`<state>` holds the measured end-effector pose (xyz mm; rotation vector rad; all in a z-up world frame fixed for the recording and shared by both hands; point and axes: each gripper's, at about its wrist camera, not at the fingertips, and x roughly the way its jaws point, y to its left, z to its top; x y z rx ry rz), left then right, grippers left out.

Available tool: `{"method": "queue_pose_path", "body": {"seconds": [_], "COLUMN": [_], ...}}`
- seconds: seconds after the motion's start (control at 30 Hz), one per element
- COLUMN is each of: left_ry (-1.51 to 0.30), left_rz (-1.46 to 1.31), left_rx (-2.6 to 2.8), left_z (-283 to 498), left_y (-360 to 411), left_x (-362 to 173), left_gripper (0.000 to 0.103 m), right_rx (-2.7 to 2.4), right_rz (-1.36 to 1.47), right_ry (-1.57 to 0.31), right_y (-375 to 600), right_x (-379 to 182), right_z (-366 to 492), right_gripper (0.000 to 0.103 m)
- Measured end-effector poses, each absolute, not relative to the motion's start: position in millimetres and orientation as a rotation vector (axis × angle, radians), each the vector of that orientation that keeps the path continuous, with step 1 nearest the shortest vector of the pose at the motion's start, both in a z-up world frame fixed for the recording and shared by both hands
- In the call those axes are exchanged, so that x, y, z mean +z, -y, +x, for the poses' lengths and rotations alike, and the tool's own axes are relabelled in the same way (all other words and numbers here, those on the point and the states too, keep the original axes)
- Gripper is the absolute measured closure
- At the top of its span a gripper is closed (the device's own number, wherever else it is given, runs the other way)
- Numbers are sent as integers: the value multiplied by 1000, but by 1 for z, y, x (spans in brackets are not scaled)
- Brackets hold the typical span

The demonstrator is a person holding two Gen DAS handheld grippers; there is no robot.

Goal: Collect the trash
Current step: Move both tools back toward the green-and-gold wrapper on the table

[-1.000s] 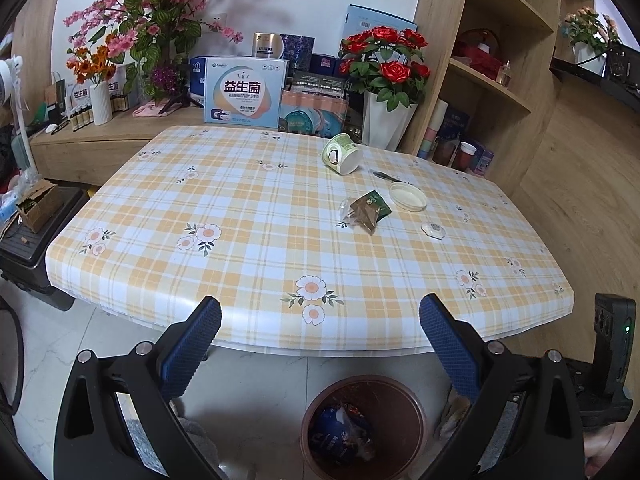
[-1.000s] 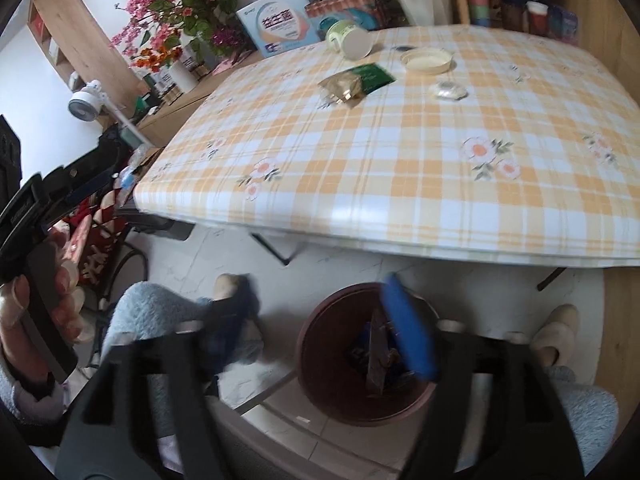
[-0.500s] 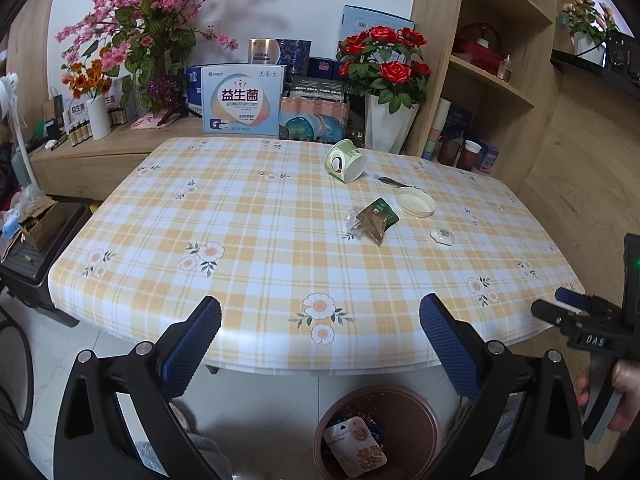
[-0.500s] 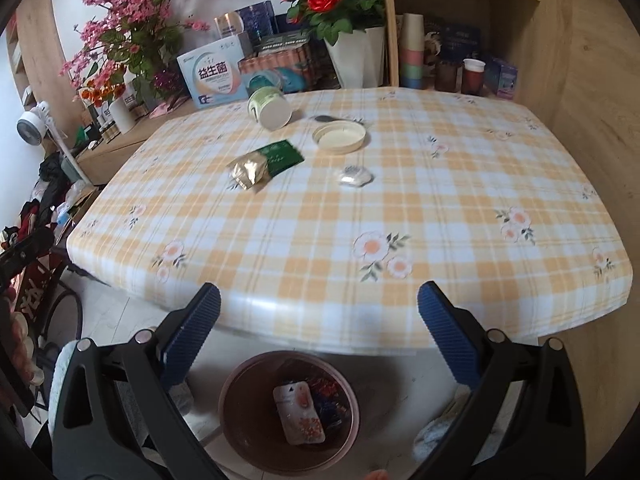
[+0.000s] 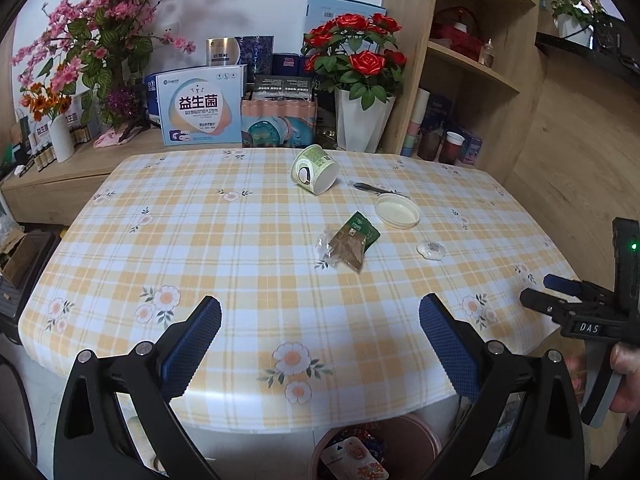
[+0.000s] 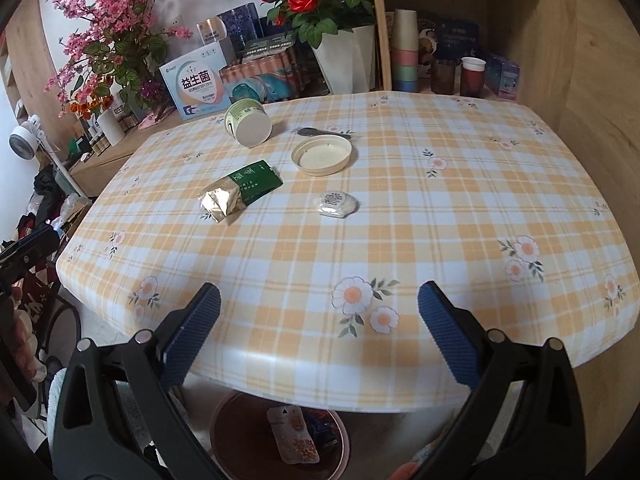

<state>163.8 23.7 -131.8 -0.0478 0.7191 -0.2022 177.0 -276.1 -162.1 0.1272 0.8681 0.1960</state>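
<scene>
**One packet binned, both grippers back at the table edge**

A second ago the right gripper (image 6: 319,336) was blurred low over the bin (image 6: 224,432); now it hangs above the near table (image 6: 440,200) edge, fingers spread wide and empty. A pale printed pouch (image 6: 294,436) lies on top in the bin, absent from the earliest view, so by my reading one drop is done and the next pick-up is due. The left gripper (image 5: 320,344), also spread and empty, has barely shifted.

Taking the lid (image 6: 322,155) as landmark, the remaining trash lies:
- Cup (image 6: 248,123): behind and left of it, tipped on its side, paper-like, tapered, green print.
- Sachet (image 6: 238,192): in front and left, flat, crinkled foil with a green end, torn open.
- Small wrapper (image 6: 336,203): just in front, clear, glossy, domed.
- Dark slim utensil (image 6: 320,133): just behind, kind unclear.

The lid itself is a shallow cream disc, rim up, likely plastic. The cloth is smooth checked vinyl.
</scene>
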Motion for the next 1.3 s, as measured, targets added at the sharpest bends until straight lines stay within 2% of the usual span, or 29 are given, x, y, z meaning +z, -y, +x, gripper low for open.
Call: {"method": "queue_pose_path", "body": {"seconds": [0.23,0.37,0.47,0.93,0.97,1.03,1.1,1.2,1.3], "left_ry": [-719,-728,-734,-781,-783,-788,-794,-796,-807], "left_rz": [-47,-75,-99,-167,-169,-166,-158,-148,-149], "left_rx": [-172,-153,-133,-113,-116,-124,-135,-159,-194], "left_z": [207,232,250,282,282,284,285,285,288], "left_y": [-41,-59,-75,-105,-105,-104,-100,-93,-82], "left_x": [-139,-145,-154,-187,-188,-190,-191,-193,-196], "left_gripper": [15,21,23,30,31,34,35,36,36], "right_rx": [206,188,219,150,148,155,173,199,218], "right_rz": [75,155,210,442,430,438,481,472,474], "right_ry": [-927,-907,-961,-1096,-1103,-1123,-1120,-1100,-1078], "right_y": [234,216,195,144,140,138,142,148,159], "right_x": [-171,-178,-192,-240,-242,-246,-247,-243,-238], "right_z": [230,268,307,394,396,397,392,384,373], "right_gripper": [6,7,25,25,31,50,58,65,67]}}
